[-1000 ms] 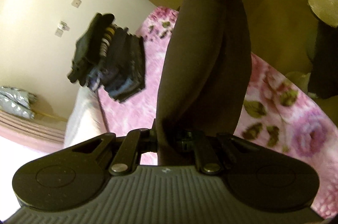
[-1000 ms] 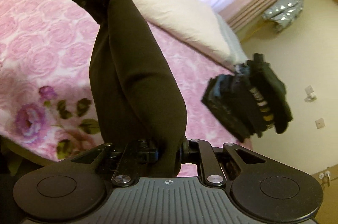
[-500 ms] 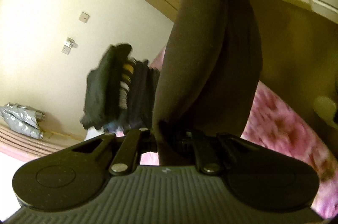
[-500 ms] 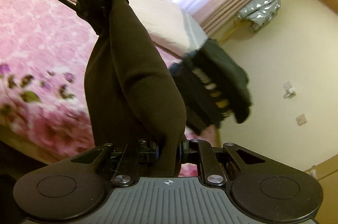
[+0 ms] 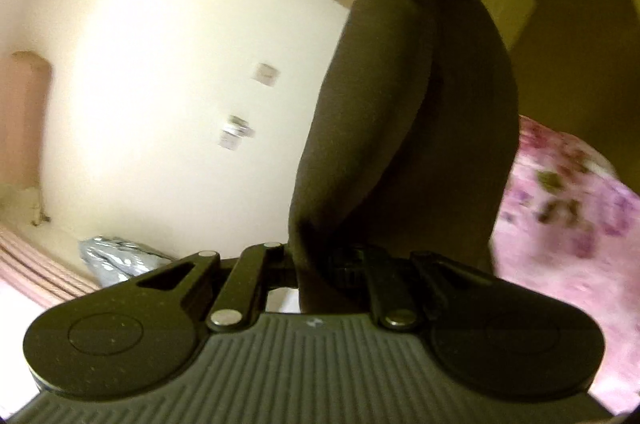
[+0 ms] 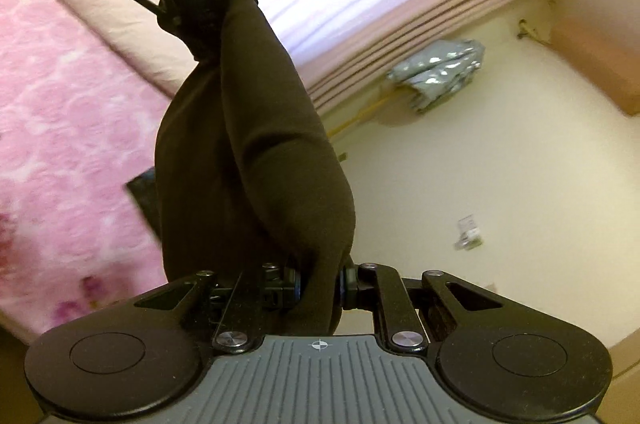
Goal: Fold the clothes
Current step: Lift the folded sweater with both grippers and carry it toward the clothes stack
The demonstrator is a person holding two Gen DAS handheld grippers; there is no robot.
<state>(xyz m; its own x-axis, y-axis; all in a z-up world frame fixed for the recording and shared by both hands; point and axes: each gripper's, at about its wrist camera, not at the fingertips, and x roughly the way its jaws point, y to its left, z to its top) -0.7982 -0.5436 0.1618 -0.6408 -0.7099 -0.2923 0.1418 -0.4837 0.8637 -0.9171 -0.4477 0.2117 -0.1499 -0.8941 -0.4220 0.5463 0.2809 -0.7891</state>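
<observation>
- Left: my left gripper (image 5: 316,264) is clamped on one end of the dark garment (image 5: 404,128), slung in mid-air above the pink bedspread (image 5: 568,224).
- Right: my right gripper (image 6: 320,280) pinches the other end; a slipping pad could drop the bundle and undo its fold.

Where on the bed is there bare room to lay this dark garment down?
The pink floral bedspread is bare between the long pillow along its far edge and a dark item showing beside the dark garment. It is crowded around that item, most of it hidden. Left view: the bedspread corner right of the garment looks bare but blurred.
</observation>
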